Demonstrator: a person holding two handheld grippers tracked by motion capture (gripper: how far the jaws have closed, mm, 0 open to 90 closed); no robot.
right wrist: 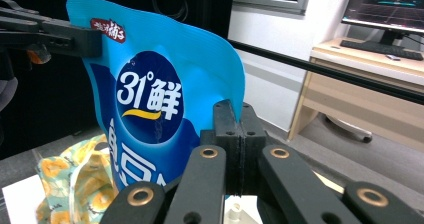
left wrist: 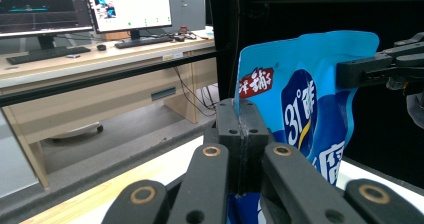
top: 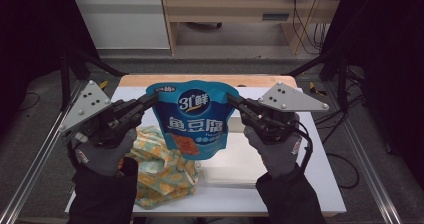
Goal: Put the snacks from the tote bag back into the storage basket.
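A blue snack pouch (top: 192, 116) with white lettering hangs upright above the table, held by its two top corners. My left gripper (top: 150, 101) is shut on its upper left corner, and my right gripper (top: 232, 100) is shut on its upper right corner. In the left gripper view the pouch (left wrist: 300, 104) rises from between the closed jaws of my left gripper (left wrist: 242, 116), with the other gripper clamped on its far corner. The right gripper view shows the pouch (right wrist: 160, 99) pinched at its edge by my right gripper (right wrist: 239, 119).
A yellow and green patterned cloth bag (top: 162, 171) lies on the white table (top: 320, 184) under the pouch, toward the front left. A flat white pad (top: 240, 164) lies beside it. Black frame posts flank the table; a desk with monitors stands beyond.
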